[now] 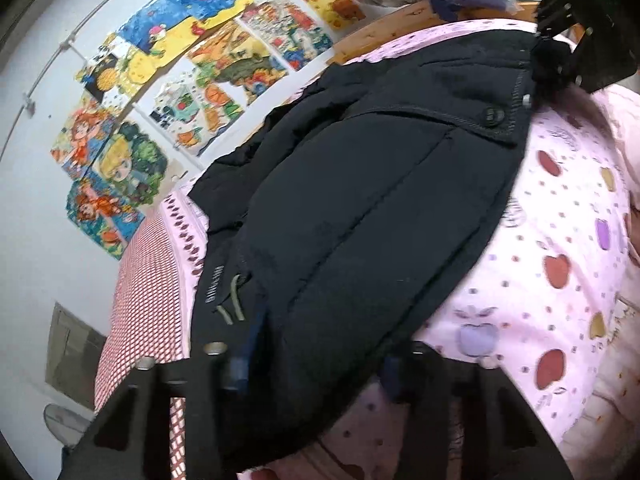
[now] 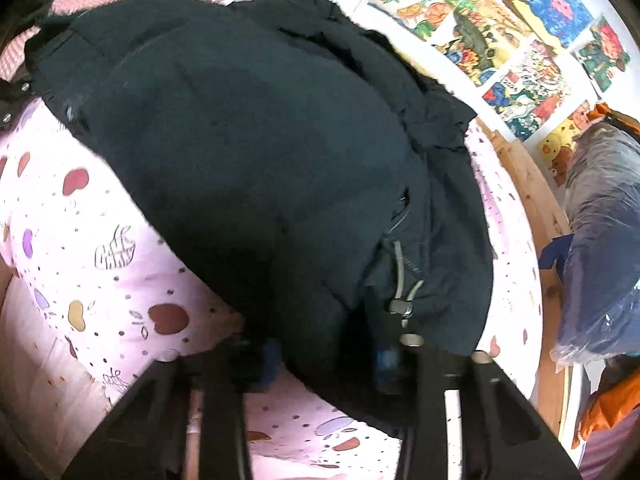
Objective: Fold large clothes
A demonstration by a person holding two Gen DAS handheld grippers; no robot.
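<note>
Two grippers: both work at one black padded jacket [image 1: 360, 200] that lies spread on a bed.
Left gripper [image 1: 316, 364]: its fingers are clamped on the jacket's near hem, dark cloth bunched between the blue pads [image 1: 240, 364].
Right gripper [image 2: 328, 364]: pinched on the jacket's near edge, the cloth filling the gap between its fingers, beside a grey drawcord with a toggle [image 2: 400, 304].
Jacket: lies across the middle of the bed, puffy and quilted, one snap button [image 1: 493, 115] showing on a flap at its far end.
Bedding: pink quilt [image 1: 560, 248] printed with apples and dots, under the jacket; a red checked sheet [image 1: 136, 280] shows along the wall side.
Wall: white, covered with colourful children's drawings [image 1: 192, 80] beyond the bed.
Far side: a wooden bed rail [image 2: 536, 208], with a bundle wrapped in clear plastic [image 2: 600, 240] beyond it.
</note>
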